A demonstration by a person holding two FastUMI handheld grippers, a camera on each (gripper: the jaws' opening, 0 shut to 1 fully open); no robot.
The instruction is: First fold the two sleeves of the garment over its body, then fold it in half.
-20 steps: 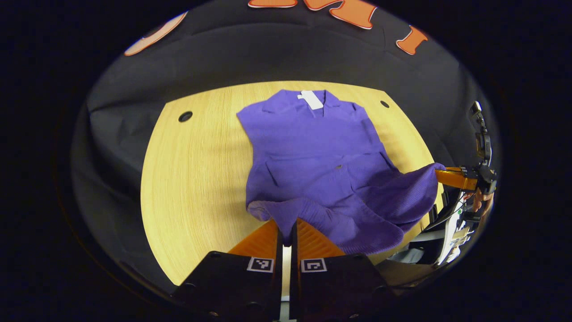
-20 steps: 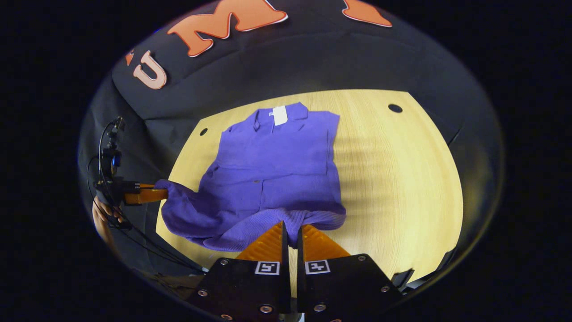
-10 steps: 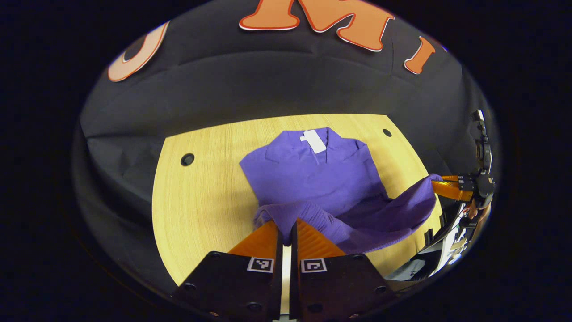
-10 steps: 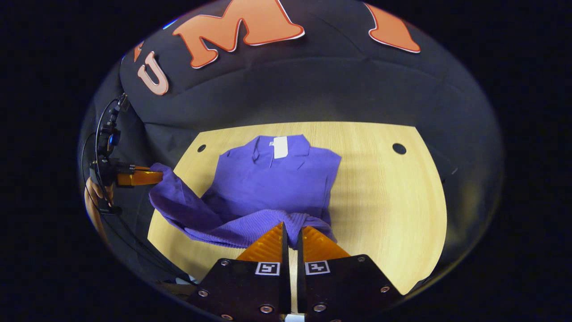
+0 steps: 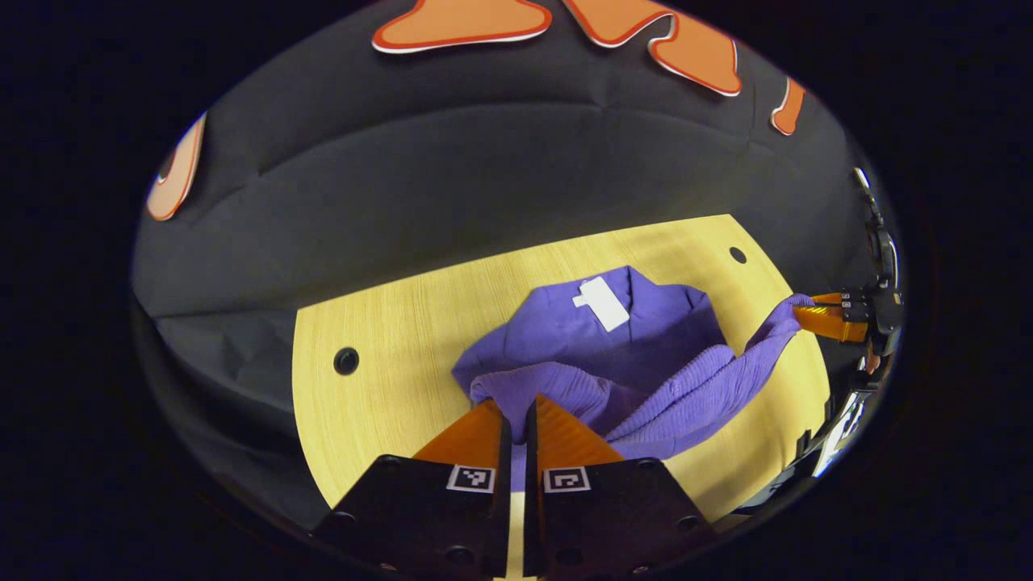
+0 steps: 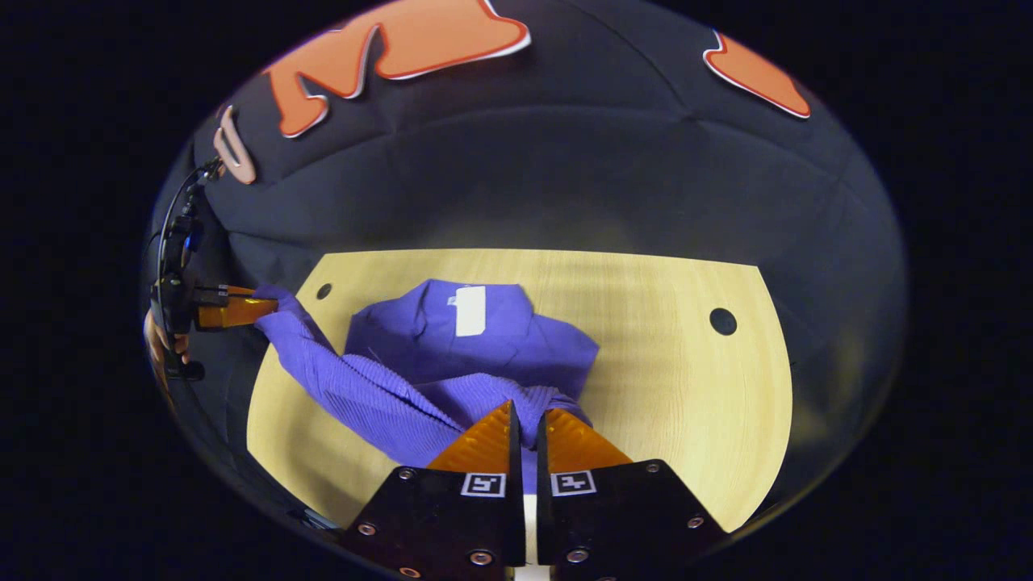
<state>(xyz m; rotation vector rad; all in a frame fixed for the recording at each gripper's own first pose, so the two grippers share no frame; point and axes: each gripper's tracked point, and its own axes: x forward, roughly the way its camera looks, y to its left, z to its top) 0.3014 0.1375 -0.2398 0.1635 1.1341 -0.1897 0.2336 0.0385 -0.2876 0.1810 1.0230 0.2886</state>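
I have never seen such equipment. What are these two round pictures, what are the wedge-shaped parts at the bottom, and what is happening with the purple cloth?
A person holds a hand-held gripper in each hand; no robot arm is involved. Each carries a camera looking along its own two fingers, the wedges at the bottom. The left gripper and the right gripper are each shut on the ribbed hem of a purple garment, lifted above a wooden table. The collar end, with a white tag, lies on the table. Each gripper also appears farther off in the other's view.
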